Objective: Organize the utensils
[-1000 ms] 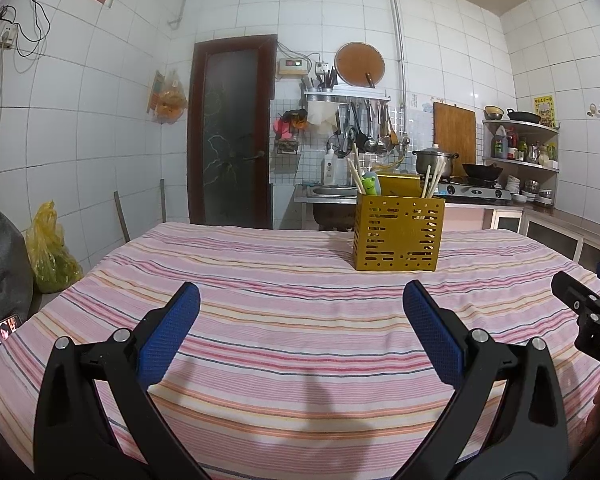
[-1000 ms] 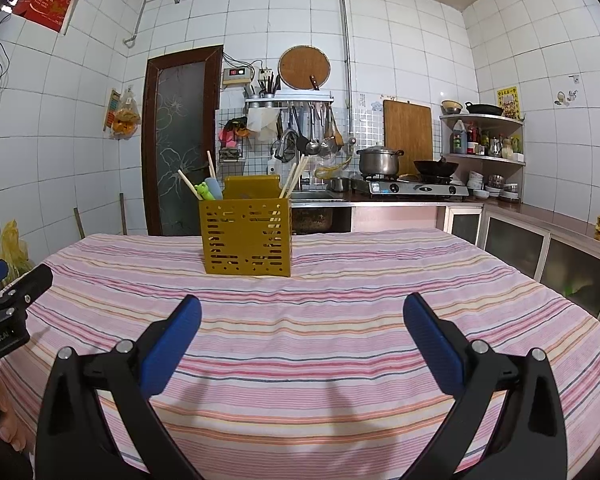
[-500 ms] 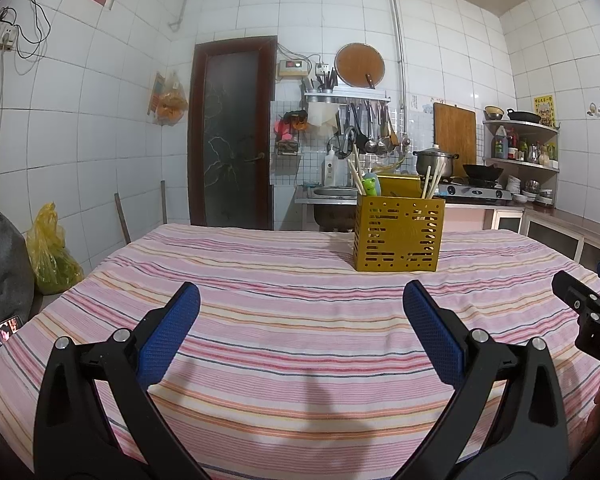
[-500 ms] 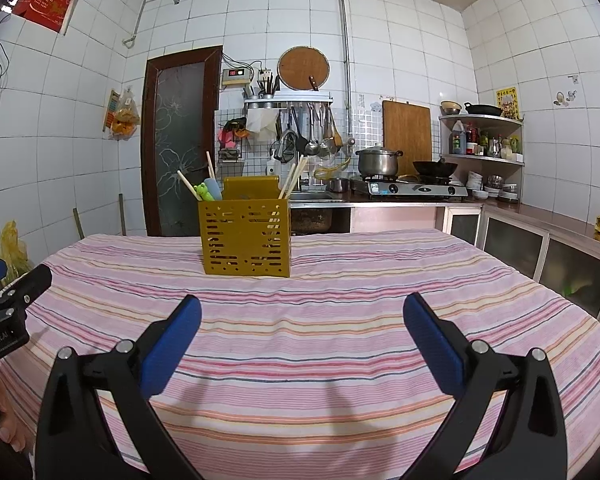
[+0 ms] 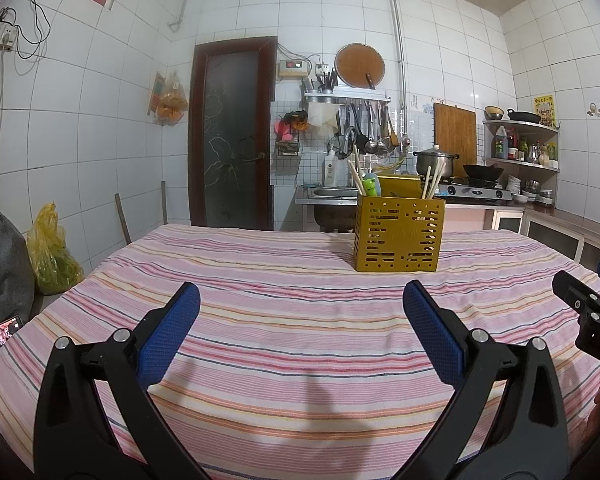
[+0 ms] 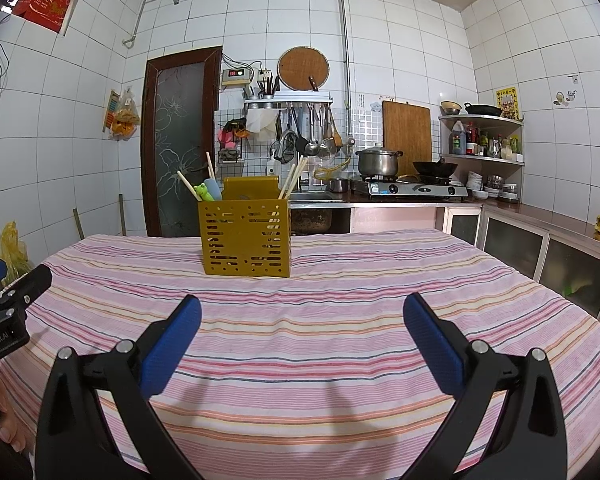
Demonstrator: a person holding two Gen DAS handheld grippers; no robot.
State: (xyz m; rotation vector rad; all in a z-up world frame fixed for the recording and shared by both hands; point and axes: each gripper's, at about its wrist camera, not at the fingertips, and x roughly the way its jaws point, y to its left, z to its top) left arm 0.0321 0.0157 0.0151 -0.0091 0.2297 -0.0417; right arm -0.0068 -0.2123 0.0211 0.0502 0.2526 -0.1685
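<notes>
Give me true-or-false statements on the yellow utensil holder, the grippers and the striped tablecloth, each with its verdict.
1. The yellow perforated utensil holder stands upright on the pink striped tablecloth. True.
2. The left gripper grips a chopstick. False: its jaws are open and empty.
3. Wooden chopsticks stick out of the holder. True.
4. The right gripper touches the holder. False: it is apart, with bare cloth between.
5. A green frog-shaped utensil lies on the cloth. False: it sits in the holder.

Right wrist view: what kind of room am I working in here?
A home kitchen, most likely. A gas stove with a pot stands on the counter, ladles hang on the tiled wall, and a yellow utensil holder sits on the striped tablecloth.
</notes>
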